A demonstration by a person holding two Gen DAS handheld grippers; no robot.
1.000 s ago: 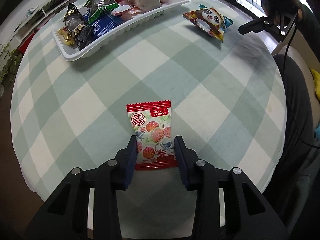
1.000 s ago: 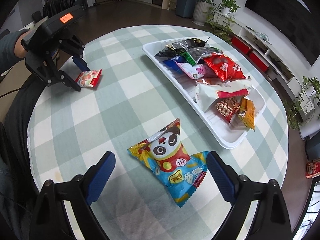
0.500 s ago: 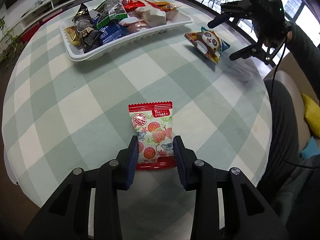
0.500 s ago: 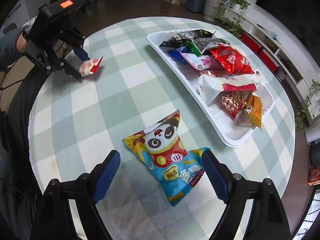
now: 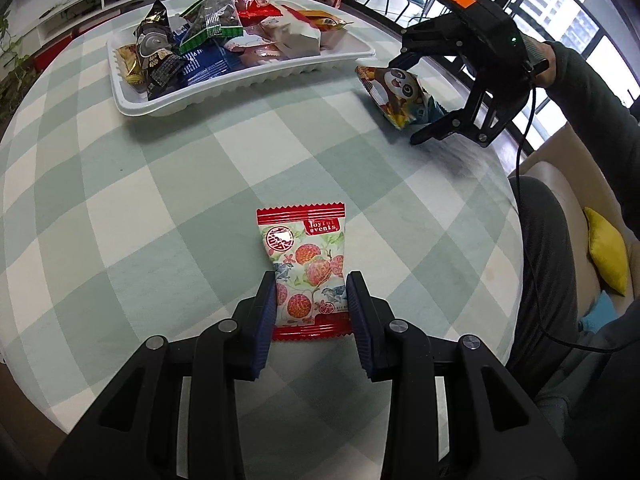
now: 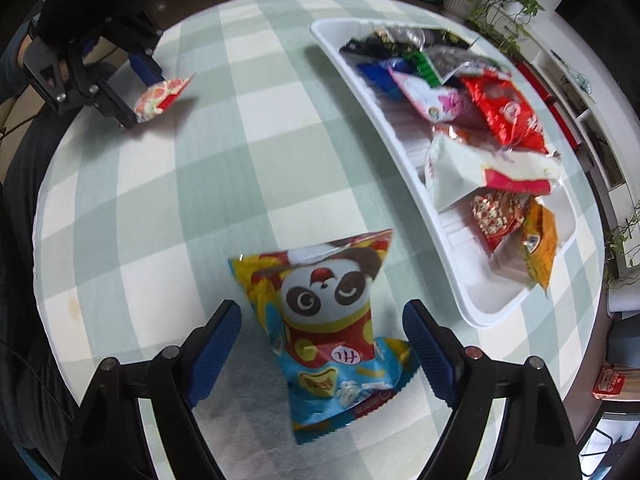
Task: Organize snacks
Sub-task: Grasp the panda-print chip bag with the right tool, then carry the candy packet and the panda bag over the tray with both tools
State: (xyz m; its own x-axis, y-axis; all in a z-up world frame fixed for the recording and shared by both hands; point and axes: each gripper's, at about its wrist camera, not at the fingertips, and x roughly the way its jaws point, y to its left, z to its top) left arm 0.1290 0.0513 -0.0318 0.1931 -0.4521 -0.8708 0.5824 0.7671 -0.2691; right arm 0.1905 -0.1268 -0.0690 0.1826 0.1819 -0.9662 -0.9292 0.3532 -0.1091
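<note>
My left gripper is shut on a red-and-white lychee snack packet and holds it above the checked tablecloth; it also shows in the right wrist view. My right gripper is open, its blue pads on either side of a panda snack bag without touching it. That bag and the right gripper also show in the left wrist view. A white tray full of several snack packets sits at the far side of the table; it also shows in the right wrist view.
The round table has a green-and-white checked cloth. The person's legs and a sofa with a yellow cushion are at the table's right edge. Potted plants and shelves stand beyond the tray.
My left gripper has closed on the lychee packet and lifted it. My right gripper has moved forward around the panda bag, which now lies between its pads.
</note>
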